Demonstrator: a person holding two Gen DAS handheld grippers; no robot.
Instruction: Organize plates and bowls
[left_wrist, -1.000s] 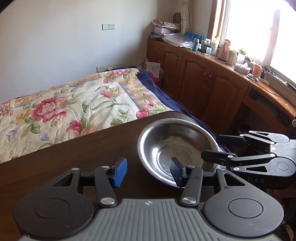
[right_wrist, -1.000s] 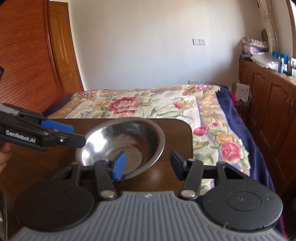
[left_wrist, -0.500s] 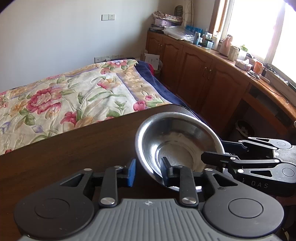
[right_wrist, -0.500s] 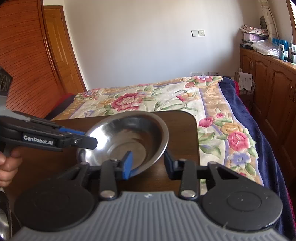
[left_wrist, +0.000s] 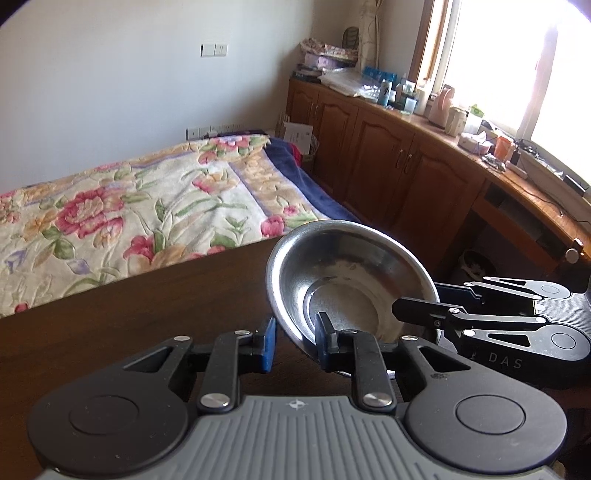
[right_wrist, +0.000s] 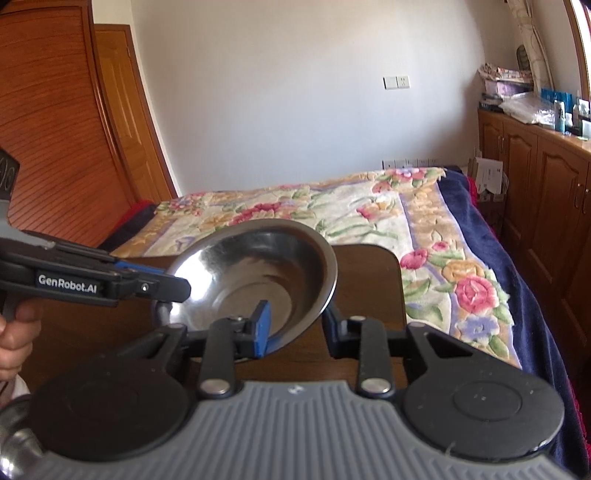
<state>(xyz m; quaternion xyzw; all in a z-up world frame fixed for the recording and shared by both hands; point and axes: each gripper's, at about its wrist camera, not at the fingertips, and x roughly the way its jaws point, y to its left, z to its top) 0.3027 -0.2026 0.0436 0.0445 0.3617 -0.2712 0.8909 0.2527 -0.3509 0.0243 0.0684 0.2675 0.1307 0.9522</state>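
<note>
One steel bowl (left_wrist: 354, 280) is seen, tilted above the dark wooden tabletop (left_wrist: 147, 314) near its corner. Two tools are counted. The rim of the bowl is straddled by the left tool (left_wrist: 293, 341), one finger (left_wrist: 325, 339) inside and one outside, with a narrow gap; whether it is gripped cannot be told. The opposite rim is straddled likewise by the right tool (right_wrist: 295, 326). One bed (right_wrist: 332, 206) with a flowered cover is seen beyond, and one hand (right_wrist: 14, 332) at the left edge.
</note>
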